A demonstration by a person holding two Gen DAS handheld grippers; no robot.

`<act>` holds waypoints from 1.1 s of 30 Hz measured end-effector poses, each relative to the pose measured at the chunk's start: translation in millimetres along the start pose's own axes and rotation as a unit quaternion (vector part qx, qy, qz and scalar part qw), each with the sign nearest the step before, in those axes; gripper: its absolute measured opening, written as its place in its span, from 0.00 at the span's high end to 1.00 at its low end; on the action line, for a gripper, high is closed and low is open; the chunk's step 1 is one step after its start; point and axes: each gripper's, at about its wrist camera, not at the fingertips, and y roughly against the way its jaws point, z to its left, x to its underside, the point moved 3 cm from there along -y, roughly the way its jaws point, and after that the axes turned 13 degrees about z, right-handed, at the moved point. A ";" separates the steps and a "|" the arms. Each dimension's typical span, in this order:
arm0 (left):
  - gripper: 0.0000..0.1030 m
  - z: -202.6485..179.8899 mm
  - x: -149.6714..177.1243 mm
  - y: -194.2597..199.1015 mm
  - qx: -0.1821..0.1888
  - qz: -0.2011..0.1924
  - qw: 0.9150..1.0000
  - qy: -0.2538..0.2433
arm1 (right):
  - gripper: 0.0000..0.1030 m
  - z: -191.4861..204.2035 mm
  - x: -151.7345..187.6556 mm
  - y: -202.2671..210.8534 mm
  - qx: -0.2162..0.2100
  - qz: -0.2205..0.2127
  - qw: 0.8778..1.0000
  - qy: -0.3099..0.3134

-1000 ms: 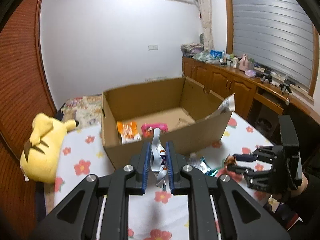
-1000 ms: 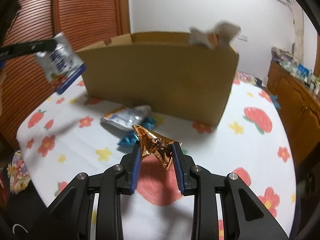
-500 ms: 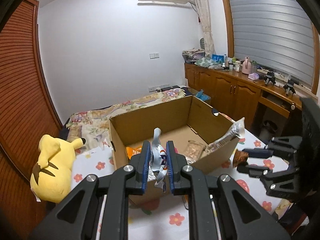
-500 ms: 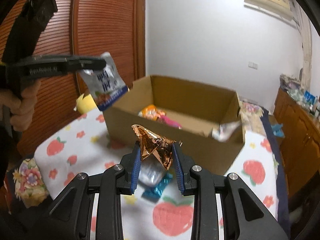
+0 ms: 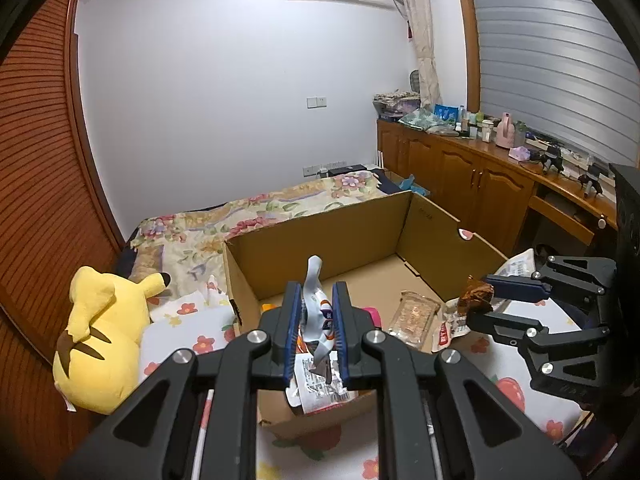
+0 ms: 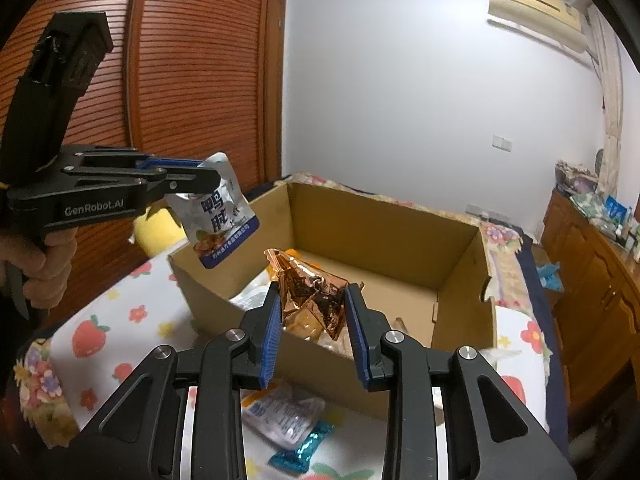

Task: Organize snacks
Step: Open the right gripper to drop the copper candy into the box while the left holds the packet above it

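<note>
Your left gripper (image 5: 316, 322) clamps silver pouch (image 6: 218, 210) above cardboard box (image 5: 360, 216). Your right gripper (image 6: 312, 312) pinches crumpled copper wrapper (image 6: 310, 294) over box's near wall. Loose packets (image 6: 284, 416) lie on strawberry cloth (image 6: 96, 332) outside box.

The cardboard box (image 5: 360, 224) is matt brown, its cut edges rough. The silver pouch (image 6: 218, 216) looks like glossy foil film, and the copper wrapper (image 6: 312, 296) is crinkled, shiny foil. Both grippers are matt black plastic (with blue ribbed pads (image 6: 271, 332) and bright metal screws). The tablecloth (image 6: 104, 320) looks like printed cloth, the yellow toy (image 5: 96, 332) plush, the cabinets (image 5: 472, 184) polished wood
</note>
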 end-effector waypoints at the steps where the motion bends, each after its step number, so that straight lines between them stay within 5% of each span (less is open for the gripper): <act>1: 0.87 1.0 -0.2 -4.8 0.002 0.002 1.000 0.001 | 0.71 -0.6 -2.0 -4.3 0.002 0.003 1.000 0.000; 12: 0.87 7.7 1.7 -35.7 0.009 0.022 1.000 0.006 | 0.70 0.4 -11.1 -34.7 0.015 0.023 1.000 0.001; 22: 0.87 6.5 3.6 -52.4 0.012 0.032 0.999 0.009 | 0.51 -2.0 -11.3 -45.1 0.020 0.030 0.999 -0.010; 33: 0.80 6.4 11.2 -47.5 0.012 0.026 0.999 0.027 | 0.51 -0.8 0.7 -28.6 0.017 0.027 0.999 -0.017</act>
